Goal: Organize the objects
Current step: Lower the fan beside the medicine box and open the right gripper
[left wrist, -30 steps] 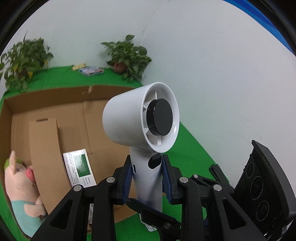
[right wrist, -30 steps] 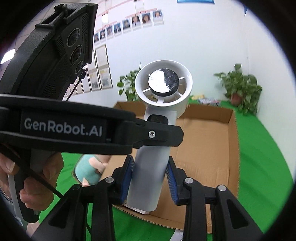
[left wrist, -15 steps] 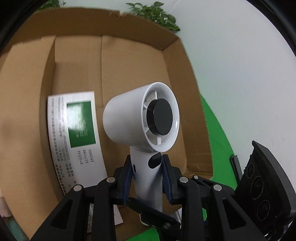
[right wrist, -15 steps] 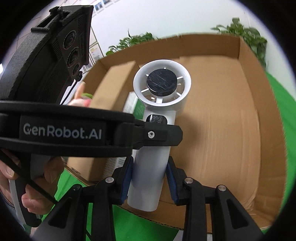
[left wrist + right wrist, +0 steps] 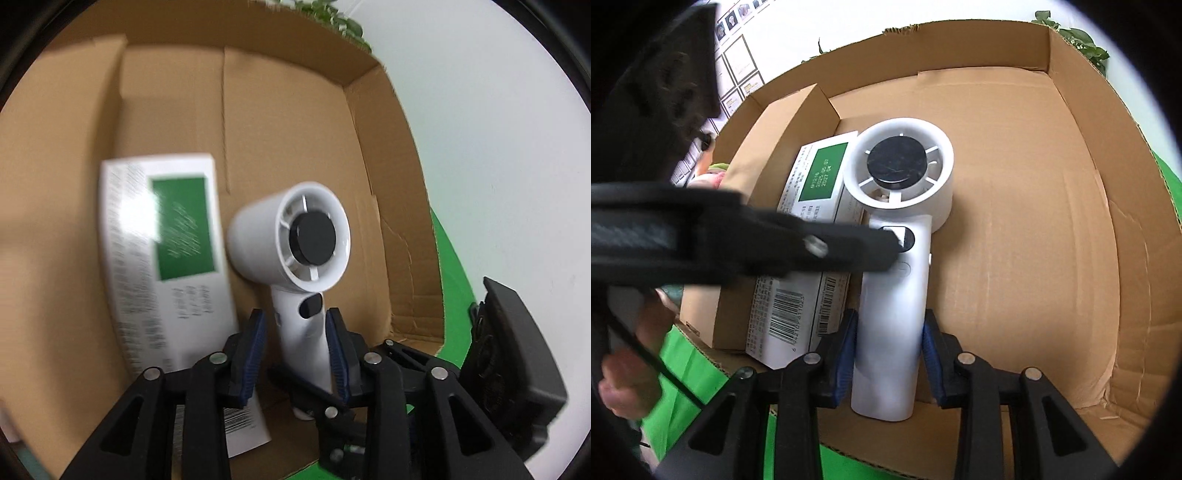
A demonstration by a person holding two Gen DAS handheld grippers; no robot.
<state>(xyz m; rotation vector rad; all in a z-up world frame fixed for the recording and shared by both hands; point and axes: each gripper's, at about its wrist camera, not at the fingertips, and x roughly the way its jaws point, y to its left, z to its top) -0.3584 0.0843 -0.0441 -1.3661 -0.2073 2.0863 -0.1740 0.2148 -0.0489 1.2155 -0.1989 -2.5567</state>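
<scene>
A: A green cloth (image 5: 690, 369) is covering the surface, and an open carton (image 5: 1052, 229) is sitting on it under a white wall (image 5: 498, 129).

B: Where is the fan (image 5: 897, 280) sitting?

A: Inside the carton, head toward the far wall, handle toward the near edge. It is lying just beside a white box (image 5: 809, 254) with a green label.

B: What is the right gripper (image 5: 889, 356) doing?

A: Its blue pads are pinching the fan's handle near the butt end.

B: And the left gripper (image 5: 295, 347)?

A: Its jaws are opening around the handle just under the head. In the left wrist view a gap is showing between the left pad and the handle; the right pad is looking close against it.

B: Anything else showing?

A: A hand (image 5: 631, 376) is gripping the left tool at the picture's lower left.
</scene>
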